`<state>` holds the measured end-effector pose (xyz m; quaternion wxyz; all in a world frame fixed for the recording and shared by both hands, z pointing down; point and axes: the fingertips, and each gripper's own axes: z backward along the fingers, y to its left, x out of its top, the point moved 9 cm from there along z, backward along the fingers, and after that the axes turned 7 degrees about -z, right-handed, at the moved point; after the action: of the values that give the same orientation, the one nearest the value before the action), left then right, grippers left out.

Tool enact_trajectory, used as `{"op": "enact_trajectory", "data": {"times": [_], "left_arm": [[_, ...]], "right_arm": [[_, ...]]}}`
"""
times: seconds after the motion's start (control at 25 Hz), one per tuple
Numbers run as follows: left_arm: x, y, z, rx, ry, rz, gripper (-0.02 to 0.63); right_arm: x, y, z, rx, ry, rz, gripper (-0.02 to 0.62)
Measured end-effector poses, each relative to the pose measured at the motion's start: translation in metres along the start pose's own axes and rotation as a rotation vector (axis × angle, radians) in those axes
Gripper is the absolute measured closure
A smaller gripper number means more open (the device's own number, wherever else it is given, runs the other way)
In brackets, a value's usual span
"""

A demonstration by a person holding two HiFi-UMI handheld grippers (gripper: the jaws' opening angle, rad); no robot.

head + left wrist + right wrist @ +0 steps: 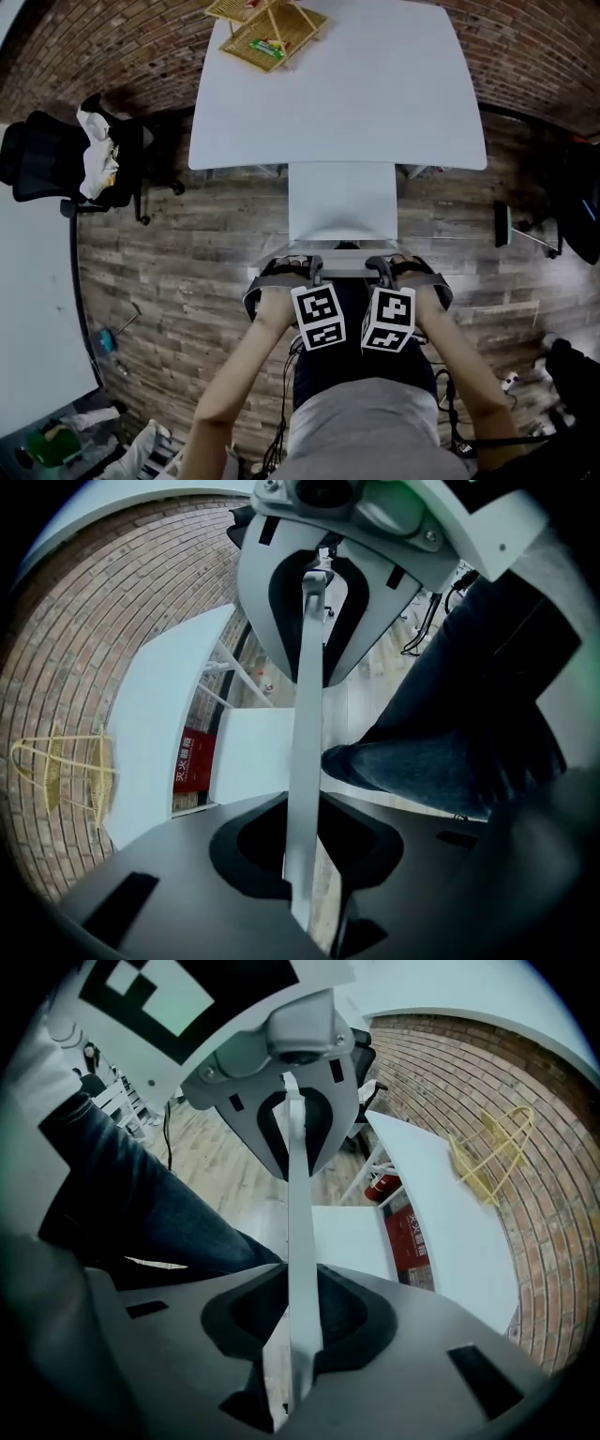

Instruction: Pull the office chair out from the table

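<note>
The office chair is white. Its seat (342,202) lies just out from under the white table (375,94), and the thin top edge of its backrest (342,265) is nearest me. My left gripper (302,272) and right gripper (382,270) stand side by side on that edge, pointing down. In the left gripper view the backrest (305,761) runs as a narrow white strip between the dark jaws, and the left gripper (298,855) is shut on it. The right gripper view shows the same strip (300,1241) clamped in the right gripper (298,1335).
Wicker baskets (272,33) sit at the table's far edge. A black chair (56,159) with a white cloth stands at the left beside another white table (33,309). More dark furniture (581,206) is at the right. A red box (192,761) stands under the table. My legs are right behind the chair.
</note>
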<state>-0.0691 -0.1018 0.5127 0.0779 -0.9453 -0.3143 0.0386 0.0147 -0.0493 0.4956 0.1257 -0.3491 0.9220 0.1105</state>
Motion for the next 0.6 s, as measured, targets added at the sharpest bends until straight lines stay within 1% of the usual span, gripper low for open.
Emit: {"op": "enact_trajectory", "data": {"times": [0.4, 0.6], "left_arm": [[0.003, -0.068, 0.011, 0.014, 0.008, -0.008, 0.522], [-0.002, -0.100, 0.016, 0.009, 0.001, -0.028, 0.522]], "right_arm": [[-0.005, 0.068, 0.010, -0.006, -0.005, -0.012, 0.508], [-0.009, 0.103, 0.009, -0.009, 0.031, -0.031, 0.508]]}}
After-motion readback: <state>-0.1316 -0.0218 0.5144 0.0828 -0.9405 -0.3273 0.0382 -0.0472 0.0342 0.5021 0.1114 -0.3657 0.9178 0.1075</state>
